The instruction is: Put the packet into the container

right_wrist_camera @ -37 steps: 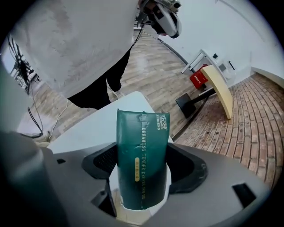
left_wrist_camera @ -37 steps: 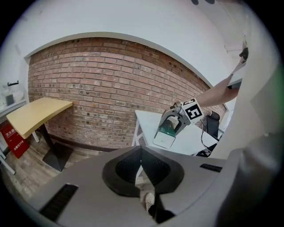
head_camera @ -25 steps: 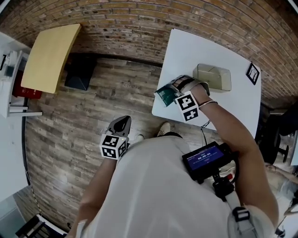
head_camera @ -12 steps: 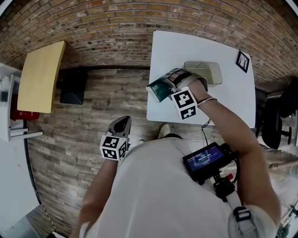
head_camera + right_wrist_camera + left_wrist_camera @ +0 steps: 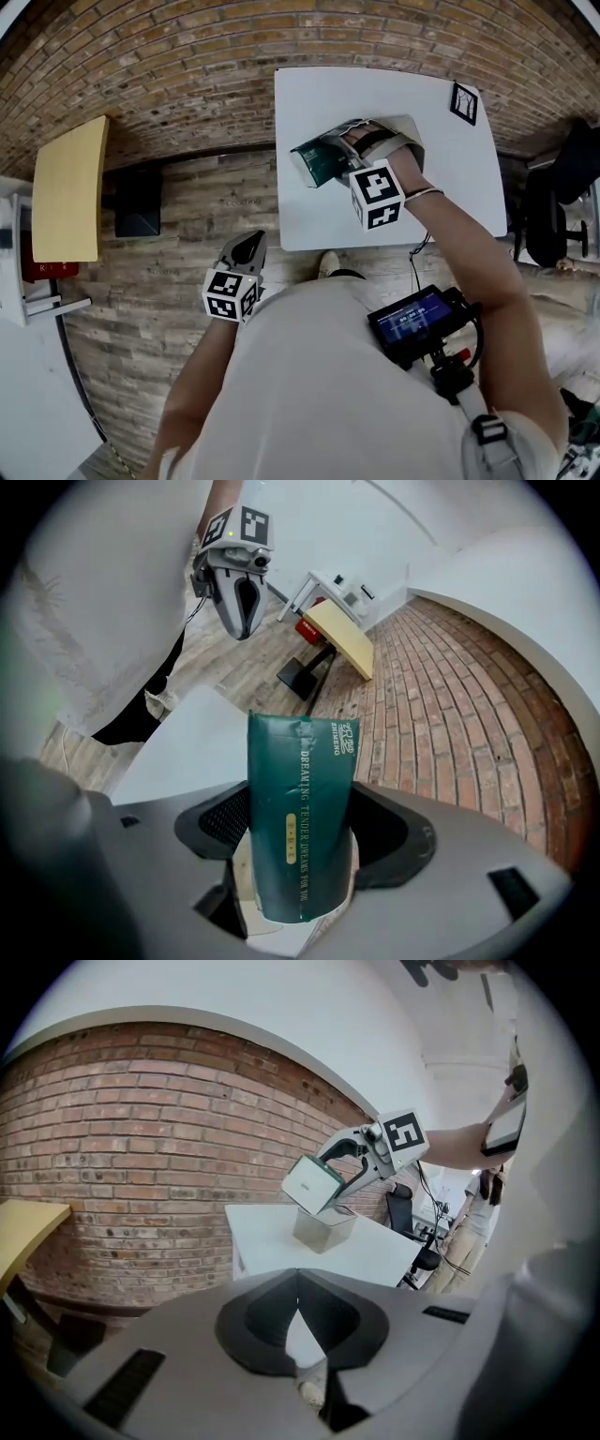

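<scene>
The dark green packet [image 5: 300, 817] stands lengthwise between the jaws of my right gripper [image 5: 302, 860], which is shut on it. In the head view the packet [image 5: 317, 161] sticks out to the left of the right gripper [image 5: 336, 156], above the white table [image 5: 375, 94]. The clear container [image 5: 323, 1227] sits on that table directly under the packet [image 5: 312, 1183]; in the head view the gripper and hand hide most of it. My left gripper [image 5: 246, 249] hangs low beside the person's body, off the table, shut and holding nothing [image 5: 298, 1299].
A square marker card [image 5: 463, 101] lies at the table's far right corner. A yellow tabletop [image 5: 67, 187] and a dark box [image 5: 138, 200] stand to the left on the wooden floor. A brick wall runs behind the table. A screen device [image 5: 417, 323] hangs on the person's chest.
My right gripper has carried the packet from the table's near left part to a spot over the container. The left gripper has stayed where it was.
</scene>
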{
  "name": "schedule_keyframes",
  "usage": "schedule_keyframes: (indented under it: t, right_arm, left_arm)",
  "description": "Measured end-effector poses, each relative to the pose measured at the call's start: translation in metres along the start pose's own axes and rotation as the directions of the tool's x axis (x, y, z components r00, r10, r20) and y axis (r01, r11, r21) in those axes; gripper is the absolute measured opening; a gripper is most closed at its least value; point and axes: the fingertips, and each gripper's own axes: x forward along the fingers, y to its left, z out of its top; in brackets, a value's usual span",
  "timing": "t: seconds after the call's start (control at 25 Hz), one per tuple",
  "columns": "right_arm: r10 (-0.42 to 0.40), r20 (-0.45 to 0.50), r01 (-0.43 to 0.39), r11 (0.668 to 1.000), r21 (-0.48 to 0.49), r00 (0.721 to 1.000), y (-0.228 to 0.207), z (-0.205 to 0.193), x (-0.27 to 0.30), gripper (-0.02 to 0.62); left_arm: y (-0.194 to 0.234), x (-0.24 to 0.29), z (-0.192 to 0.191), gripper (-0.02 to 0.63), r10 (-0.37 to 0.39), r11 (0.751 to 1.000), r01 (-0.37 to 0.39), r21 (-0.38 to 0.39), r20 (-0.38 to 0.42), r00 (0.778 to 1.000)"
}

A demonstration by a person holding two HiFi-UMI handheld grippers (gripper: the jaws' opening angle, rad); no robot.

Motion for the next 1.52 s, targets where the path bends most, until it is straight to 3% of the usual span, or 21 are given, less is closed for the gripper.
schedule_keyframes:
  t: [0.4,0.84,1.2,1.52]
  right_arm:
    - [-0.077,-0.06,0.083,0.99,0.112,0.995,-0.01,-0.06,-0.028,0.333]
    - [-0.062,-0.148,0.088,0.98,0.176,0.987,-0.001,-0.145,-0.032,0.333]
    - [0.088,-0.148,-0.051,0.97,0.237,0.985,0.024,-0.174,0.011,0.333]
    - [0.243,-0.135,-0.202,0.943,0.263,0.961,0.044,-0.18,0.054,0.333]
  left_arm:
    - [-0.03,0.043,0.023,0.009,-0.089,0.993,0.09,0.07,-0.016,0.996]
    - [-0.058,0.084,0.04,0.009,-0.128,0.987,0.131,0.097,-0.031,0.991]
    - [-0.058,0.089,0.044,0.009,-0.065,0.996,0.067,0.066,-0.028,0.997]
    - [-0.047,0.08,0.035,0.009,0.023,1.0,-0.022,0.019,-0.033,0.999]
